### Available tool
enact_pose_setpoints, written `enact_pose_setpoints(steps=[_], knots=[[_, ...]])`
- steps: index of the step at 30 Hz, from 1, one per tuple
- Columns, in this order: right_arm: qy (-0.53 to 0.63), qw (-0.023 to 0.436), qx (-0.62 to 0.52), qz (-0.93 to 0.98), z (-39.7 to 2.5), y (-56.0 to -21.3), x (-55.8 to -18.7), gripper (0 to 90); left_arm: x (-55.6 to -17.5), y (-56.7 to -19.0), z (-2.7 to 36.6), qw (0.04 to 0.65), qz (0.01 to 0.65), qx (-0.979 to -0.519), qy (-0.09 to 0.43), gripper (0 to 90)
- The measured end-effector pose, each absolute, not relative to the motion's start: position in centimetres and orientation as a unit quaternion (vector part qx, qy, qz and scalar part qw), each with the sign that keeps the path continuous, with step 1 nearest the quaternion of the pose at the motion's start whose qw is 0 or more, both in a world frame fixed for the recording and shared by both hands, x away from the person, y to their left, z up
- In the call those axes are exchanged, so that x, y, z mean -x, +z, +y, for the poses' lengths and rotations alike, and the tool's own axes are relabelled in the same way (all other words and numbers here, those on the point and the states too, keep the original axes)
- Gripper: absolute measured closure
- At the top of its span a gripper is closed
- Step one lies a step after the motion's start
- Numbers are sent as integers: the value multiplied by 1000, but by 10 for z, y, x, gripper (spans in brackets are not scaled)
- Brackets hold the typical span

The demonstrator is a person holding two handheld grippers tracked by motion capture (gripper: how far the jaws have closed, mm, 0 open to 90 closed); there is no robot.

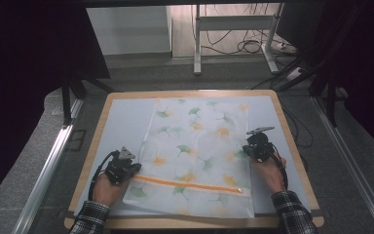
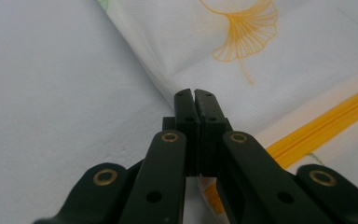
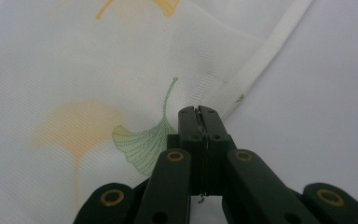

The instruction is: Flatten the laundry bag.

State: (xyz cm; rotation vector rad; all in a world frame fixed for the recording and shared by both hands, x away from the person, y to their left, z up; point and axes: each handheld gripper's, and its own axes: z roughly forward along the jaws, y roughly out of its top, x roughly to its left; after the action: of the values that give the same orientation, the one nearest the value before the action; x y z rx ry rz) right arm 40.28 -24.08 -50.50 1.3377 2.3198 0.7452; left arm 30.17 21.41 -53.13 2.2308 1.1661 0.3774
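Both pairs of fingers are clenched: the left gripper (image 2: pixel 195 93) pinches the left edge, the right gripper (image 3: pixel 197 110) the right edge, of the thin white ginkgo-print mesh bag with orange zipper (image 1: pixel 195 146), which lies flat mid-counter (image 1: pixel 121 117). Light and floppy, it looks best held by its hems.

Wood-edged table (image 1: pixel 292 141) w/ pale mat (image 1: pixel 121 122), desk legs (image 1: pixel 197 44), floor cables (image 1: pixel 246 46)
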Motion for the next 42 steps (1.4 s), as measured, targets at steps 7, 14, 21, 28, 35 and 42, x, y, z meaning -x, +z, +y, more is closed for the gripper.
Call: enact_pose_setpoints(steps=[7, 14, 21, 28, 35, 42], knots=[[272, 187, -462, 823, -239, -503, -415, 896, -292, -529, 210, 295, 432, -841, 139, 896], [272, 193, -452, 827, -233, -503, -427, 895, -277, -528, 201, 279, 419, -852, 145, 893], [268, 197, -435, 837, -225, -506, -429, 892, -275, -530, 204, 282, 428, -846, 144, 872], [279, 199, -437, 832, -227, -505, -427, 857, -277, -530, 209, 300, 439, -834, 147, 723], [293, 198, -435, 828, -232, -502, -421, 756, -278, -527, 214, 333, 447, -817, 147, 546], [301, 182, -431, 831, -233, -500, -416, 650, -278, -526, 214, 340, 442, -816, 150, 390]])
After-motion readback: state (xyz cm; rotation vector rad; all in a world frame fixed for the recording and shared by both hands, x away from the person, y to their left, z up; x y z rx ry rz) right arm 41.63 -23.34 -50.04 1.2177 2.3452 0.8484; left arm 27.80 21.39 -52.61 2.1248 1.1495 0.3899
